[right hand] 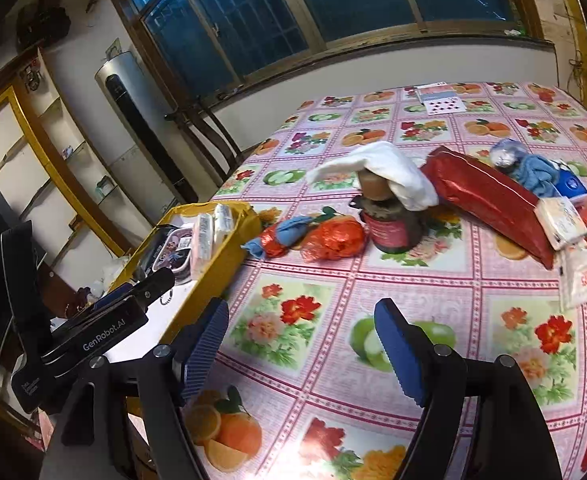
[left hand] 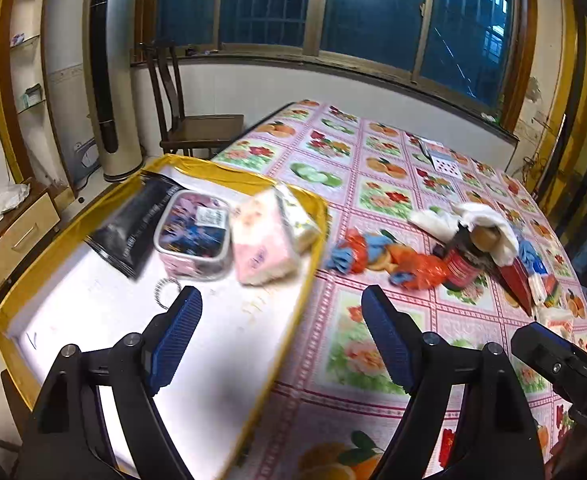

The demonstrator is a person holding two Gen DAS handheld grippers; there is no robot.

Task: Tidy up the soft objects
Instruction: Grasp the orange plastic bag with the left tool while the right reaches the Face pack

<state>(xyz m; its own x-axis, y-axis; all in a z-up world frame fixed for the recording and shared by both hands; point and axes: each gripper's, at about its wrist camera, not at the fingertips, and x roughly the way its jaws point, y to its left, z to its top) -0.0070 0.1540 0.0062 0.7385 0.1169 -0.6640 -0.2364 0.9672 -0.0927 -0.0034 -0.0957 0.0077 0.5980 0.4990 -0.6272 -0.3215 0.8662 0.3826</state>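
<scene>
Left claw (left hand: 281, 304) spread wide, empty, over my box (left hand: 309, 280) rim; tissue pack (left hand: 261, 248) ahead. Right claw (right hand: 301, 320) wide, empty, above tablecloth (right hand: 333, 280); jar (right hand: 389, 224) beyond.

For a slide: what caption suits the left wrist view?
Open left claw hovers over the yellow-edged box holding tissue packs, beside a cluttered floral tablecloth.

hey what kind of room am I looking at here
Probably a home's dining or living room: a table under a fruit-and-flower cloth, a wooden chair beside it, a tower air conditioner and barred windows.
</scene>
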